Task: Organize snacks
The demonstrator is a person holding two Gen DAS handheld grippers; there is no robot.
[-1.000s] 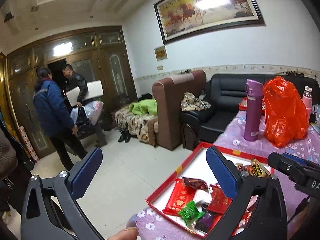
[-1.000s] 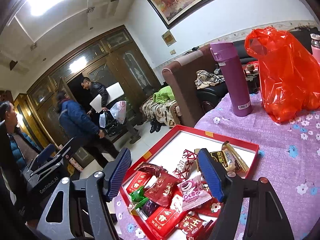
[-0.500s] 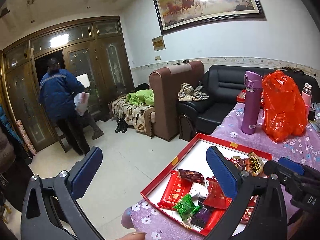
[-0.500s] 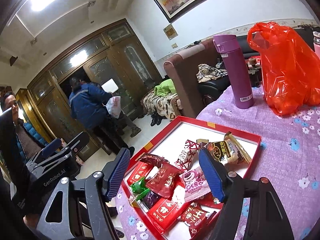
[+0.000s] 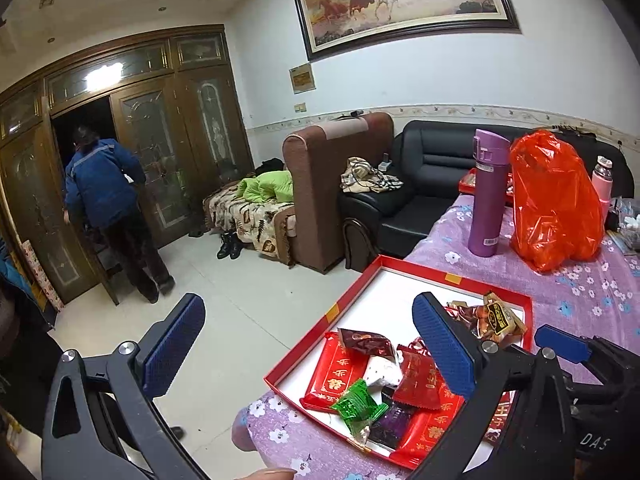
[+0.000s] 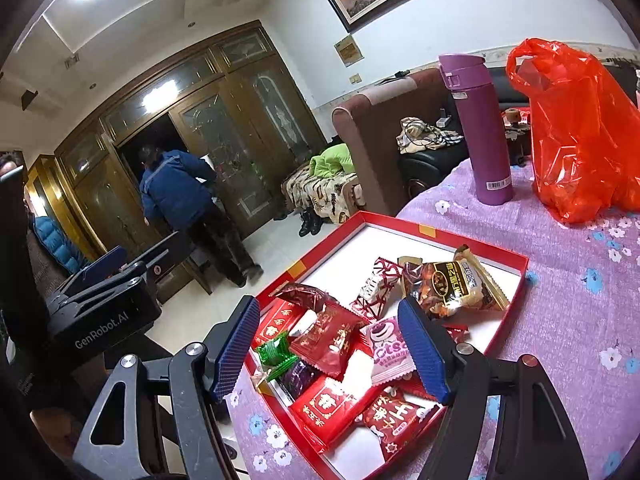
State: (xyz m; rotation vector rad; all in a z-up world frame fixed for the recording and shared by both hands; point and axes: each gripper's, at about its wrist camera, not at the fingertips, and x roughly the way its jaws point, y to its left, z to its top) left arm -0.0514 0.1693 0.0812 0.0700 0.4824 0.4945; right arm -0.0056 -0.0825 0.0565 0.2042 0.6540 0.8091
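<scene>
A red tray (image 5: 324, 318) with a white floor sits at the corner of the purple flowered table (image 5: 568, 292). Its near half holds a pile of wrapped snacks: red packets (image 6: 332, 404), a green candy (image 6: 276, 354), a pink packet (image 6: 390, 350) and a brown packet (image 6: 452, 280). My right gripper (image 6: 330, 346) hovers open over the pile, touching nothing. My left gripper (image 5: 308, 344) is open too, with its right pad over the tray and its left pad over the floor. The right gripper (image 5: 560, 344) also shows at the right edge of the left wrist view.
A purple flask (image 6: 476, 128), an orange plastic bag (image 6: 580, 128) and a pink bottle (image 5: 602, 184) stand farther back on the table. A black sofa (image 5: 420, 184) and a brown armchair (image 5: 332, 184) lie beyond. A person in a blue jacket (image 5: 108, 208) stands at the wooden doors.
Both views have tipped down a little, so the tray sits higher in frame. The person in blue walked to the doorway; the one carrying the white box has gone. Both grippers stay open.
</scene>
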